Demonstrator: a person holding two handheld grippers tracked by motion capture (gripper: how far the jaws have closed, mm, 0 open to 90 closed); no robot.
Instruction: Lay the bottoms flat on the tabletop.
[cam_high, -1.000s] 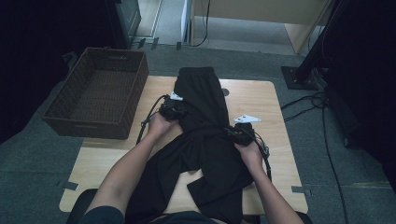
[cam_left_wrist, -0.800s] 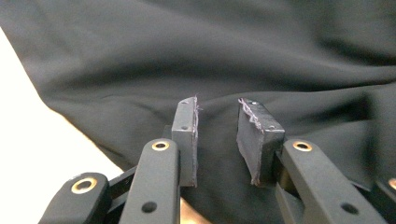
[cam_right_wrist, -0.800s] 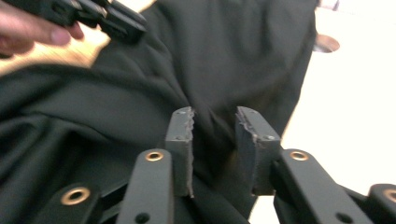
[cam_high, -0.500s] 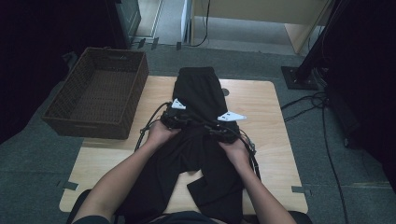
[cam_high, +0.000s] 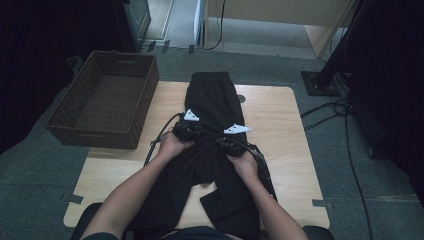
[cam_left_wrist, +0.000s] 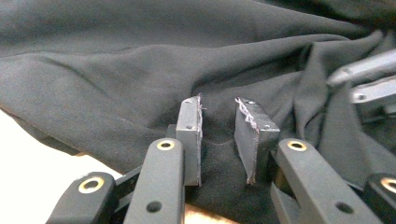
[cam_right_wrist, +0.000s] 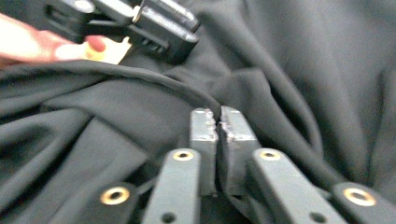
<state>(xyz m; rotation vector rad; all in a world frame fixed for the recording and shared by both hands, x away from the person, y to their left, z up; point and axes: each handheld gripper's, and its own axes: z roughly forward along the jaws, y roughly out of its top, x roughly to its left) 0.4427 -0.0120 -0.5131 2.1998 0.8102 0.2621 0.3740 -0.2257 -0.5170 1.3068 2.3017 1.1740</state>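
Beside the brown wicker basket (cam_high: 102, 102), where the black fabric trousers (cam_high: 212, 100) lie lengthwise on the wooden table (cam_high: 280, 130), the fold is best gathered evenly: right gripper (cam_right_wrist: 217, 122) pinched shut on cloth, left gripper (cam_left_wrist: 223, 122) narrowly parted over a ridge.

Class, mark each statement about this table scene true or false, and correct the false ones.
1. The black trousers lie on the wooden table. True.
2. The basket holds folded clothes. False: it is empty.
3. The right claw has its jaws together. True.
4. The left claw is wide open above bare wood. False: its jaws stand a little apart over black cloth.
5. The basket sits at the table's right side. False: it is at the left.
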